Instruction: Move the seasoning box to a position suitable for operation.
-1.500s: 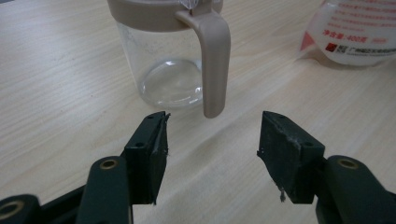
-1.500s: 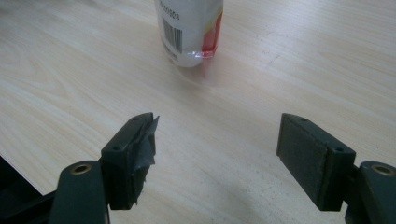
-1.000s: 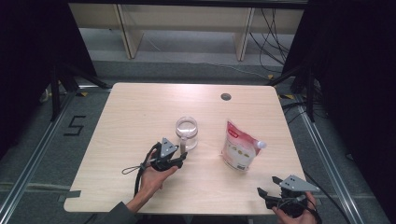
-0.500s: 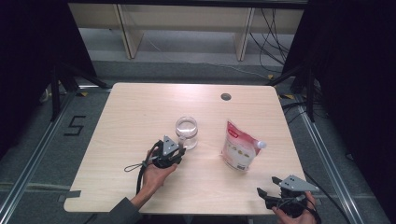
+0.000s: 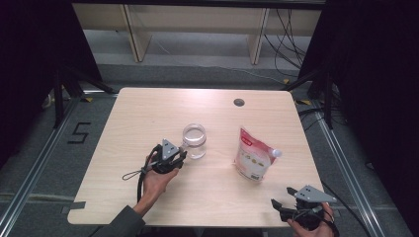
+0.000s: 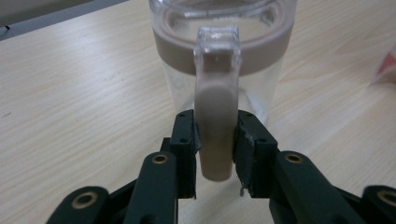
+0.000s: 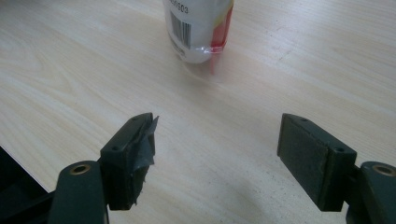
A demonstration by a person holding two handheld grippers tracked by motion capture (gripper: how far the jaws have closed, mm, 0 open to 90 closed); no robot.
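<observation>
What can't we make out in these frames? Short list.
- Clear mug: its top is cut off by the upper edge of the left gripper view; whether it holds any liquid is unclear.
- Pouch: the right gripper view crops all but its bottom end with the barcode.
- Pouch label text: too small in the high view.
- Right gripper: partly cut off by the high view's bottom edge.

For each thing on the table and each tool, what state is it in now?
Clear mug: upright, empty as far as can be seen, handle clamped.
Pouch: upright, spout cap on.
Left tool: shut on the mug handle.
Right tool: open, holding nothing, near the table's front edge.
</observation>
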